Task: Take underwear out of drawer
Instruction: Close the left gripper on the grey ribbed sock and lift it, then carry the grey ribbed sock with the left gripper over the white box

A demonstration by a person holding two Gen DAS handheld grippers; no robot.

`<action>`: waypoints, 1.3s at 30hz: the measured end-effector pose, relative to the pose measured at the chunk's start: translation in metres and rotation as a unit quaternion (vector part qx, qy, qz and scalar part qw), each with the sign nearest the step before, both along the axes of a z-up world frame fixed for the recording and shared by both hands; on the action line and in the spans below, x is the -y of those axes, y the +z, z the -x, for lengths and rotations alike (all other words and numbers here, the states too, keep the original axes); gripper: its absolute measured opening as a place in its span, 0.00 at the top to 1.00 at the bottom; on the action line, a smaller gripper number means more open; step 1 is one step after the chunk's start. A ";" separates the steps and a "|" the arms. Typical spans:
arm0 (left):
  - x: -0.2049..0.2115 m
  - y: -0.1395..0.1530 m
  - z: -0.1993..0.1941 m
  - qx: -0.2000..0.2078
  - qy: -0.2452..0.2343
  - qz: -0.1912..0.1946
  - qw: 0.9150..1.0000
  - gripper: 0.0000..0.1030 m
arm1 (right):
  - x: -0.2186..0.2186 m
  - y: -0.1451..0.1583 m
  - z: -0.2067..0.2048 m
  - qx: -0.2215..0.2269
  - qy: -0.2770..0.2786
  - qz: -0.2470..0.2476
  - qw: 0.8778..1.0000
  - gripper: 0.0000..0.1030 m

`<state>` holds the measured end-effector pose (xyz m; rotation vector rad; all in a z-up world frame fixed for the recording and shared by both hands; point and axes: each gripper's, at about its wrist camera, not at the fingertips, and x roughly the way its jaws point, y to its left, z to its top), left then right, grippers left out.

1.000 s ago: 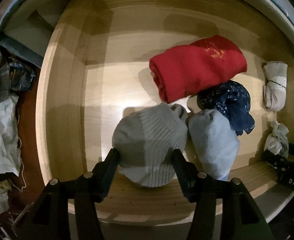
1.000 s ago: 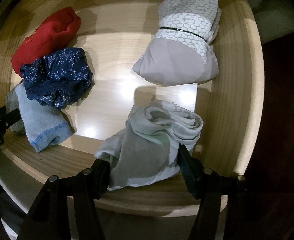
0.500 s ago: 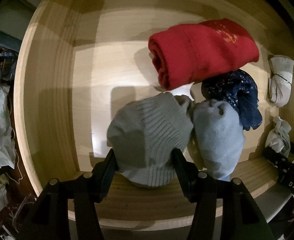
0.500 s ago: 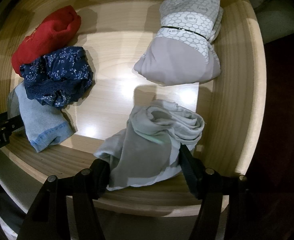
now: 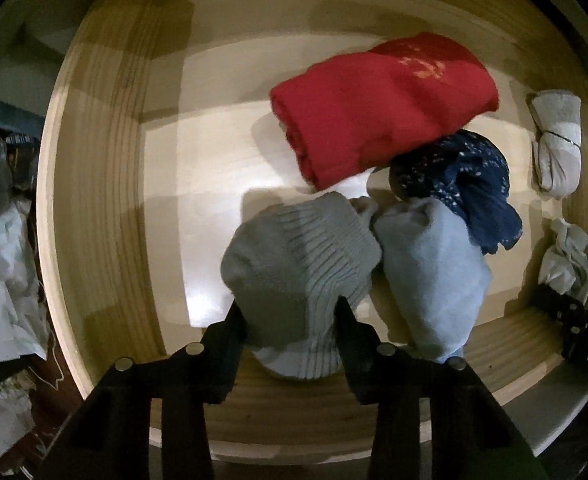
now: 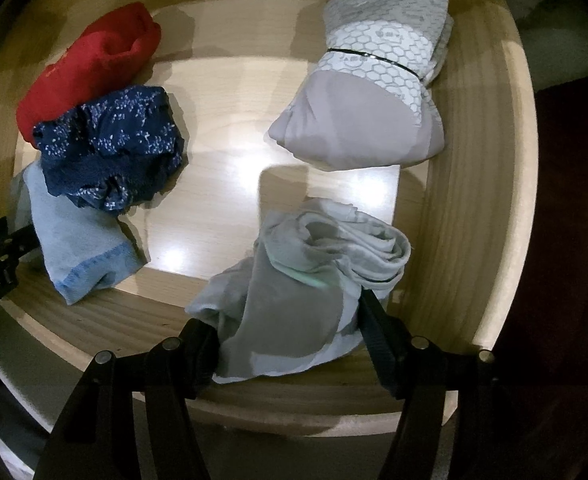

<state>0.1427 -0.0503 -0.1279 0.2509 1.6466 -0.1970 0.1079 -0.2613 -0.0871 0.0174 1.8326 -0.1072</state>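
**Both grippers clamped on bundles at the drawer's front edge**

Through your left wrist camera, your left gripper (image 5: pixel 289 316) has its jaws closed about halfway onto a grey ribbed bundle (image 5: pixel 298 264), one finger pressed into each side of it. The bundle sits at the near wall of the wooden drawer (image 5: pixel 105 184). Touching it on the right is a light blue bundle (image 5: pixel 430 276). Behind these lie a red roll (image 5: pixel 382 104) and, partly under it, a navy patterned piece (image 5: pixel 454 176). Far right, you see a grey-and-white bundle (image 5: pixel 556 140) and a pale crumpled piece (image 5: pixel 566 260) with your other gripper at it.

Through your right wrist camera, your right gripper (image 6: pixel 289 320) has its jaws closed partway on the pale grey underwear (image 6: pixel 306 280), which drapes over the drawer's front wall (image 6: pixel 294 396) between the fingers. Beyond it, apart, rests the grey bundle with a honeycomb-print band (image 6: pixel 370 92). On the left, the navy piece (image 6: pixel 109 148) overlaps the red roll (image 6: pixel 89 60) and the light blue bundle (image 6: pixel 81 244). Your left gripper's body shows at the left edge.
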 end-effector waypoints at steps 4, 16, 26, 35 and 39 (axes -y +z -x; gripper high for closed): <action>-0.006 0.006 -0.004 0.003 0.008 0.018 1.000 0.62 | 0.000 -0.001 -0.003 -0.007 0.006 -0.001 1.000 0.43; -0.024 0.027 -0.002 0.023 0.024 0.058 0.998 0.64 | 0.001 0.002 -0.002 0.001 0.012 -0.006 1.000 0.44; -0.040 0.054 0.020 0.057 0.026 0.058 0.996 0.64 | 0.005 0.011 0.001 0.006 0.015 -0.010 1.000 0.45; -0.031 0.099 0.035 0.097 0.026 0.072 0.992 0.64 | 0.003 0.012 0.004 0.004 0.022 -0.009 1.000 0.45; -0.032 0.124 0.036 0.130 0.015 0.060 0.990 0.65 | 0.003 0.014 0.006 0.004 0.025 -0.010 1.000 0.45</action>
